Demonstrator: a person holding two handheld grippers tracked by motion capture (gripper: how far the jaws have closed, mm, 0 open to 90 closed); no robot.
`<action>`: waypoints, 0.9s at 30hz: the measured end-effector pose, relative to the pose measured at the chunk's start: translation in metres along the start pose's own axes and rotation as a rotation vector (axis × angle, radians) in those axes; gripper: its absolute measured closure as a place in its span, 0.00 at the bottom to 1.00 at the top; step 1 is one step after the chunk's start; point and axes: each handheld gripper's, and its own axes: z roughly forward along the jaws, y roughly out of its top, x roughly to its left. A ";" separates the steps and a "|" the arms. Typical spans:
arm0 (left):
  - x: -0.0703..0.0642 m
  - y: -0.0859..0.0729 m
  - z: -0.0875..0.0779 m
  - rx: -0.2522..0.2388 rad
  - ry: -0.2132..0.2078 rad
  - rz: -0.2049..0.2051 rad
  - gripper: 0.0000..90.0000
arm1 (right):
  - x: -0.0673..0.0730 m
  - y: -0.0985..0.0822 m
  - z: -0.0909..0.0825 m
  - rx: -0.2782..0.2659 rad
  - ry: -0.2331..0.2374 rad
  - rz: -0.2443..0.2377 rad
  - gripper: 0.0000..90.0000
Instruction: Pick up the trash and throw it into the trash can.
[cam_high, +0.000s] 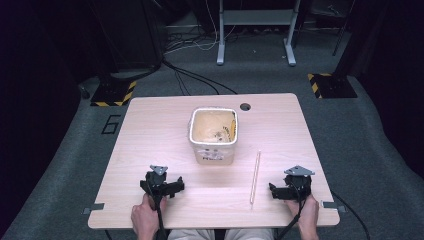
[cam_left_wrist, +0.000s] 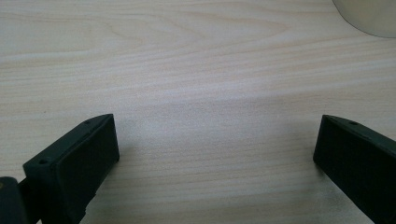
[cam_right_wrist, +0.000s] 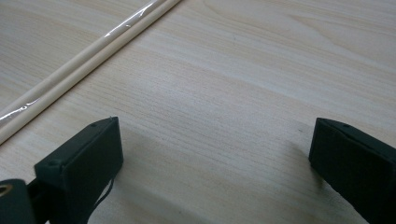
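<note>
A white square tub (cam_high: 213, 134) stands in the middle of the light wooden table (cam_high: 150, 125), with some yellow and dark bits inside. A pair of wrapped wooden chopsticks (cam_high: 255, 177) lies to its right, pointing away from me. My left gripper (cam_high: 168, 189) rests near the front left edge, jaws wide apart over bare wood (cam_left_wrist: 215, 140). My right gripper (cam_high: 274, 191) sits at the front right, just right of the chopsticks (cam_right_wrist: 84, 58), open with nothing between its jaws. A corner of the tub (cam_left_wrist: 369, 16) shows in the left gripper view.
A round cable hole (cam_high: 245, 106) is in the table's far edge. Beyond the table are grey carpet, cables, stand bases with yellow-black tape (cam_high: 114, 93) and a metal frame (cam_high: 255, 30).
</note>
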 end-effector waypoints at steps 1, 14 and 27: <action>0.000 0.000 0.000 0.000 0.000 0.000 0.00 | 0.000 0.000 0.000 0.000 0.000 0.000 0.02; 0.000 0.000 0.000 0.000 -0.001 0.000 0.00 | 0.001 0.003 0.000 0.029 -0.020 0.029 0.01; 0.000 0.000 0.000 0.000 -0.001 0.001 0.00 | 0.038 0.021 0.004 0.051 0.035 0.034 0.03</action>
